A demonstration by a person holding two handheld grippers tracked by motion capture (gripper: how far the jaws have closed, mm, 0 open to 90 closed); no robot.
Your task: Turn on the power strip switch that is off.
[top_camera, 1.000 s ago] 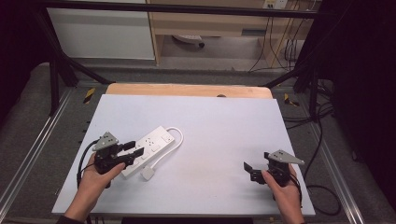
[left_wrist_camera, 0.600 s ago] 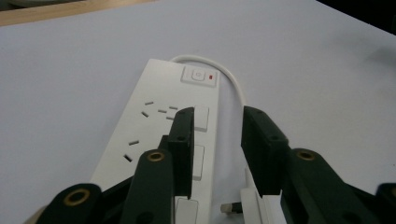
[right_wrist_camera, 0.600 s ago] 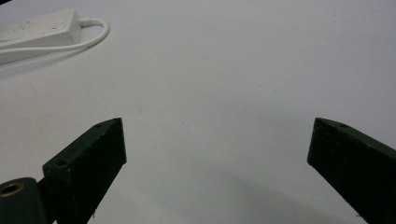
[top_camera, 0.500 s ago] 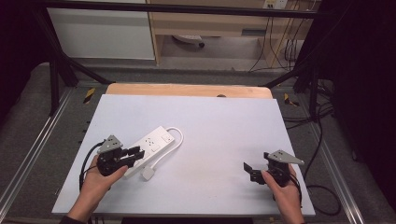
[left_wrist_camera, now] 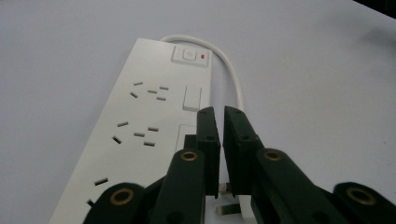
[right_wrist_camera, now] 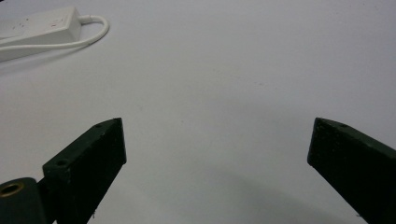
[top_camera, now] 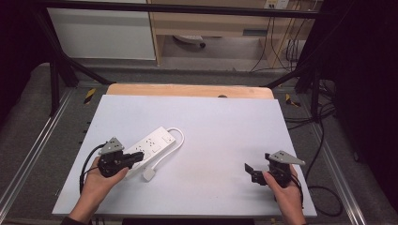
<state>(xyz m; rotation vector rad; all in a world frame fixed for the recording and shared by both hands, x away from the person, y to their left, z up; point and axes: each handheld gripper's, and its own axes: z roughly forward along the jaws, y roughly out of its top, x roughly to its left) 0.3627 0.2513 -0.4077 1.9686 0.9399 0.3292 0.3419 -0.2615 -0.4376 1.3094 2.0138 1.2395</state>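
**Left claw closes beside the power strip**

Since a second ago the left gripper has drawn its jaws together, and now they stand almost pressed shut, just a thin slit between the pads. From the left gripper view the two black jaws sit over the near end of the power strip, right above its white cord. Whether the cord is actually pinched in that slit, I cannot tell; the jaws hide the spot. Just below them the plug peeks out with its metal pins showing.

Over in the high view, the strip lies slantwise on the left half of the white table, its far end pointing up and to the right. The cord loops out of that far end, curls round and runs back down along the strip to the plug, which rests on the table just beside the left gripper. The strip's switch sits at the far end with a small red mark next to it. Every socket on the strip stands empty, nothing plugged in.

Away on the right side of the table, the right gripper is held in the person's hand, jaws spread wide with bare tabletop between them, well apart from the strip.
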